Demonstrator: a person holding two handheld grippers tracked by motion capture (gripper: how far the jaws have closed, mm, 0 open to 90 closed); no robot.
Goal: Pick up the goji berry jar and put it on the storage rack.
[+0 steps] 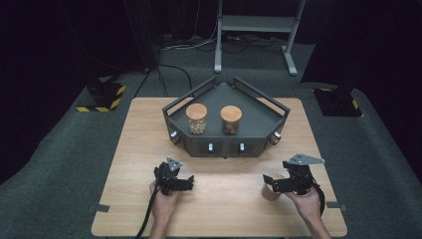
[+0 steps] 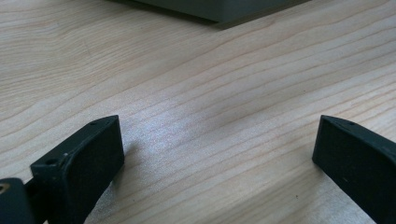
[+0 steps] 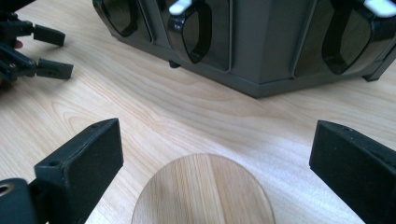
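My right claw (image 3: 212, 161) spread wide, wooden-lidded jar (image 3: 203, 189) between jaws on counter (image 3: 140, 107). Center, drop lower, close below lid. Left claw (image 2: 215, 154) wide, empty.

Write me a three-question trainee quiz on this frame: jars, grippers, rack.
1. True or false: the right gripper is shut on the jar lid.
2. How many jars stand on the dark rack?
3. Which fits the left gripper? A) open over bare table B) shut on a jar C) resting on the rack

Key:
1. False: its jaws stand wide apart, with the wooden lid low between them.
2. Two, a left jar and a right jar, both with wooden lids.
3. A
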